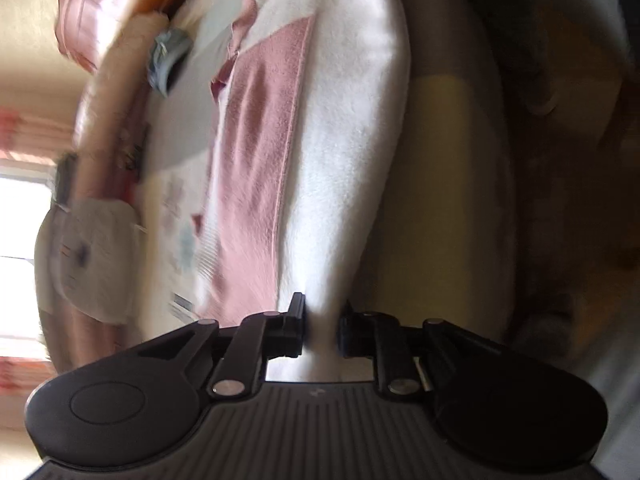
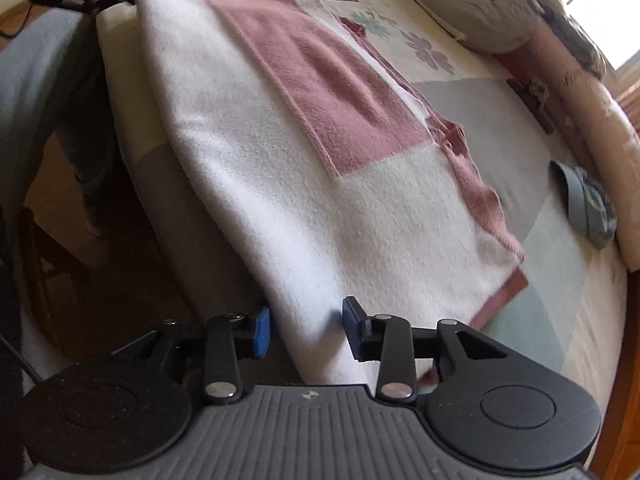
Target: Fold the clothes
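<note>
The left wrist camera was rolled sideways, close over the near edge of the bed [image 1: 180, 120], facing along it toward the window [image 1: 20, 216]. The right wrist camera sat close at the same edge, facing across toward the far edge. Both shared the white-and-pink garment [image 1: 344, 152] [image 2: 280, 184].

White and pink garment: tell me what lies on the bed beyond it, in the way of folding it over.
Nothing visible does. The white and pink garment has bare bedspread beyond it; the grey bundle lies apart, near the bolster.
</note>
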Available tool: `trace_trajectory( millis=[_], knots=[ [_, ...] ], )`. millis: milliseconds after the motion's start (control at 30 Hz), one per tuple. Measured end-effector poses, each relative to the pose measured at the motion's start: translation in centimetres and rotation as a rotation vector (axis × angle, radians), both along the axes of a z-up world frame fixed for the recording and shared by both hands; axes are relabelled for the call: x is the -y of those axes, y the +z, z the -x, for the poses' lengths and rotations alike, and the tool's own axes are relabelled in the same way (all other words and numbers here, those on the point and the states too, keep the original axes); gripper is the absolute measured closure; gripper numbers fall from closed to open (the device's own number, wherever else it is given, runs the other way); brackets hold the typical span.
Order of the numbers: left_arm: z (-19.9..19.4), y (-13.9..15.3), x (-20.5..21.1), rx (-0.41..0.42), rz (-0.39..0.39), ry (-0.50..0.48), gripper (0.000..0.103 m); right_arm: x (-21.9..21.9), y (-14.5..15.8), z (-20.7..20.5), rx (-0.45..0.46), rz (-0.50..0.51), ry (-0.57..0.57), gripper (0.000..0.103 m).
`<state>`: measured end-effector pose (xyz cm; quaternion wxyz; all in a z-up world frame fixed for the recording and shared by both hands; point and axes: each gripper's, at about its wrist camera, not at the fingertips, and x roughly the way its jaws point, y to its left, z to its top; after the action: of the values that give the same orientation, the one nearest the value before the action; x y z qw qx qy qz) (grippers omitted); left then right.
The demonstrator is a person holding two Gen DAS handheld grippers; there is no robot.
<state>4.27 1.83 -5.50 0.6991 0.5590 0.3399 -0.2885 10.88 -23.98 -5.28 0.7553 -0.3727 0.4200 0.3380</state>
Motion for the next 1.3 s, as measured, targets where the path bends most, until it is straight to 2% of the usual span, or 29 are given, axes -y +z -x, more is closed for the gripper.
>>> trace_trajectory(
  millis=[67, 133, 167, 200, 267, 367, 500, 600, 633, 733, 800, 867, 967, 1033, 1133, 1167, 1200, 1233, 1300],
  knots=[
    [-0.5, 1.4, -0.5, -0.012, 0.097, 0.06, 0.084, 2.2, 1.6, -0.6, -0.041, -0.075, -0.076, 0.046],
    [-1.1, 2.7, -1.0, -0.019, 0.194, 0.122, 0.082, 4.3, 3.3, -1.1, -0.056, -0.169, -0.154, 0.045],
    [-1.4, 3.3, -1.3, -0.022, 0.243, 0.153, 0.074, 4.9, 4.0, -1.3, -0.054, -0.212, -0.184, 0.044],
    [-1.7, 4.0, -1.5, -0.025, 0.291, 0.184, 0.063, 5.4, 4.6, -1.5, -0.05, -0.257, -0.214, 0.043],
    [-2.3, 5.2, -2.0, -0.031, 0.388, 0.246, 0.055, 5.7, 5.1, -2.3, -0.044, -0.344, -0.258, 0.04],
    [-3.9, 2.8, -2.1, -0.123, 0.512, 0.369, 0.055, 5.0, 3.9, -3.3, -0.065, -0.421, -0.318, 0.038],
    [-3.9, -1.9, -3.1, -0.168, 0.512, 0.519, 0.054, 4.5, 0.2, -2.9, -0.105, -0.431, -0.377, 0.038],
    [-3.8, -1.5, -4.6, -0.179, 0.571, 0.563, 0.052, 5.0, -2.0, -2.4, -0.12, -0.433, -0.42, 0.037],
    [-4.0, -1.1, -4.6, -0.169, 0.567, 0.573, 0.052, 5.2, -2.2, -2.3, -0.116, -0.441, -0.425, 0.037],
    [-5.0, 0.9, -3.9, -0.1, 0.569, 0.545, 0.052, 4.6, -1.1, -2.7, -0.067, -0.437, -0.43, 0.036],
    [-6.4, 2.1, -3.2, -0.077, 0.631, 0.529, 0.042, 4.2, -0.6, -3.5, -0.035, -0.463, -0.437, 0.024],
    [-7.9, 3.0, -2.5, -0.061, 0.693, 0.523, 0.032, 3.8, 0.0, -4.3, -0.003, -0.49, -0.445, 0.016],
    [-10.2, 3.0, -1.6, -0.082, 0.788, 0.557, 0.031, 3.1, 0.8, -5.6, 0.045, -0.529, -0.456, 0.013],
    [-11.3, 1.8, -1.5, -0.124, 0.851, 0.596, 0.031, 3.1, 0.1, -6.5, 0.055, -0.537, -0.499, 0.012],
    [-12.3, -0.8, -1.9, -0.153, 0.884, 0.679, 0.031, 3.7, -2.5, -7.6, 0.033, -0.516, -0.622, 0.01],
    [-12.6, -1.9, -2.3, -0.161, 0.884, 0.729, 0.03, 4.1, -3.0, -7.4, 0.037, -0.544, -0.63, 0.009],
    [-12.8, -3.0, -2.8, -0.169, 0.885, 0.778, 0.024, 4.5, -3.5, -7.1, 0.042, -0.573, -0.638, 0.005],
    [-12.6, -3.3, -3.5, -0.166, 0.946, 0.79, 0.023, 4.9, -3.6, -6.4, 0.056, -0.611, -0.632, 0.003],
    [-12.3, -3.0, -4.1, -0.17, 0.988, 0.806, 0.023, 5.2, -3.7, -5.7, 0.072, -0.651, -0.641, 0.0]
  ],
)
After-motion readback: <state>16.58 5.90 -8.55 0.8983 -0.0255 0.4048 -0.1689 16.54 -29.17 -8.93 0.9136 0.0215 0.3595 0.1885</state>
